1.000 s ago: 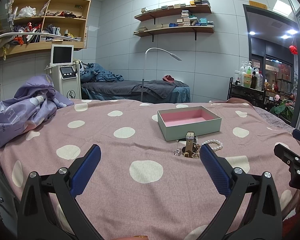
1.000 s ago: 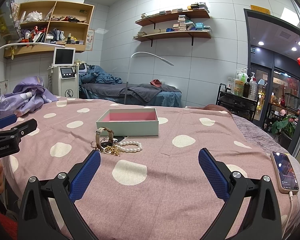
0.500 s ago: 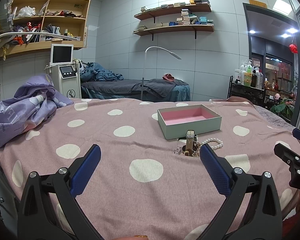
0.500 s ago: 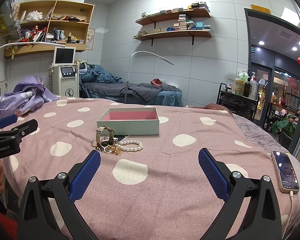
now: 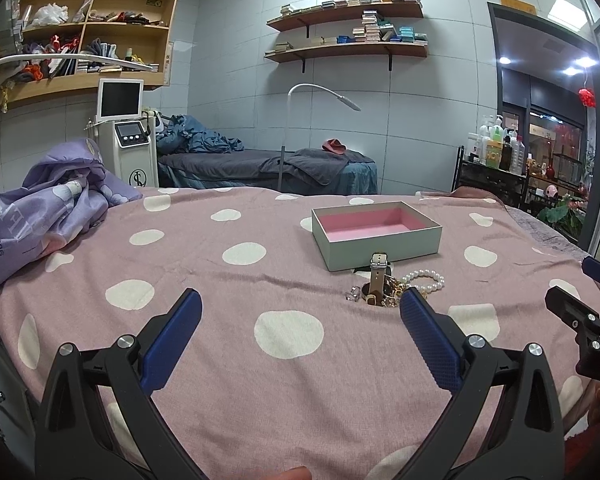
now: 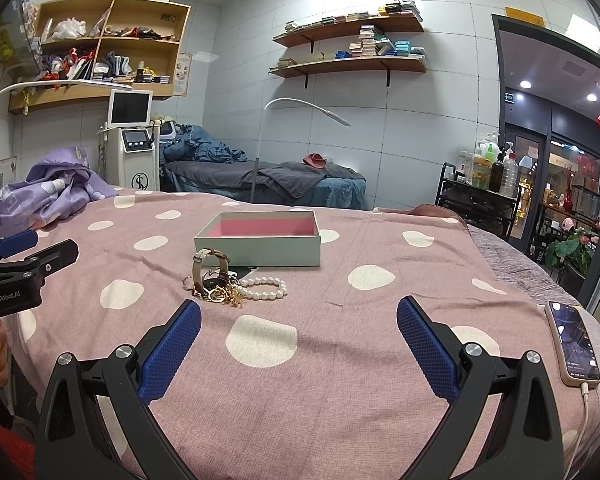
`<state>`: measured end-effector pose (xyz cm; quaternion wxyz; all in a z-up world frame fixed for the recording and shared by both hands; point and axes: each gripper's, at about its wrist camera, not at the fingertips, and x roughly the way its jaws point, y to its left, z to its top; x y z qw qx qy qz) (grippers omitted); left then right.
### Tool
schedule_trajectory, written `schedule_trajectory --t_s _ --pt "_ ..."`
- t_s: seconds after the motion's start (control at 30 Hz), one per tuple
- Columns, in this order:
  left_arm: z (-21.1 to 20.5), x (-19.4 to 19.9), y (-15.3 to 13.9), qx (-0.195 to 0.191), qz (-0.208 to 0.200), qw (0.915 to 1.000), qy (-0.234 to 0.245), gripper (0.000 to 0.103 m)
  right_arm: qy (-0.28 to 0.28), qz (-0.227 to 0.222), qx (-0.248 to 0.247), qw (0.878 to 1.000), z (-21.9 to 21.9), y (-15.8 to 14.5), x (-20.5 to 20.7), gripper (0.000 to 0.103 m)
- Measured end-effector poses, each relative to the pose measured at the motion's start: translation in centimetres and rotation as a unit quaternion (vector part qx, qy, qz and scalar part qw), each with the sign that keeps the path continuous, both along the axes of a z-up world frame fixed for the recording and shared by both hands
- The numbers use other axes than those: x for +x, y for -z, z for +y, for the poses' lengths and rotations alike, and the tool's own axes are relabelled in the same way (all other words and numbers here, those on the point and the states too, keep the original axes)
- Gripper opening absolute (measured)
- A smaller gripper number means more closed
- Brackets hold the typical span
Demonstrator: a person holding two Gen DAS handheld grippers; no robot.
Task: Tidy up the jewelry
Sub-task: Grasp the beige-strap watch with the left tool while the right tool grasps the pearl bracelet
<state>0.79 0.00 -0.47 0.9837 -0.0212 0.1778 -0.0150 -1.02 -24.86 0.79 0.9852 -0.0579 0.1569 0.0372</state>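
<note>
Right now both grippers, left (image 5: 300, 312) and right (image 6: 298, 318), hover with fingers spread wide over bare bedspread (image 6: 340, 380); jewelry pile (image 6: 236, 286) sits just near the box (image 6: 260, 240), phone (image 6: 574, 350) at the right edge. Nothing has shifted since before.

Bare bedspread (image 6: 332, 360) fronts the jewelry (image 6: 236, 286) (box (image 6: 260, 244) just behind).

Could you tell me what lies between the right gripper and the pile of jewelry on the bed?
Only bare polka-dot bedspread: in the right wrist view nothing sits between the open right gripper and the jewelry pile.
</note>
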Motion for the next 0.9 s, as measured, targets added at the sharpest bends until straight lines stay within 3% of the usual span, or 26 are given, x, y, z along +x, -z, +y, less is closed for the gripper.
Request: schedule_trajectory --t_s 0.3,0.6,0.9 --pt "0.0 2.0 1.3 -0.007 0.059 0.9976 0.036 0.098 -0.013 0.051 0.002 0.999 0.2 1.2 2.0 0.096" --pt "-0.7 6.8 2.7 -0.004 0.131 0.987 0.094 0.096 -0.039 0.134 -0.031 0.99 0.9 1.8 7.0 0.096" --pt "-0.6 11.6 2.9 -0.063 0.173 0.9729 0.139 0.065 -0.055 0.173 -0.034 0.983 1.1 1.8 11.1 0.096"
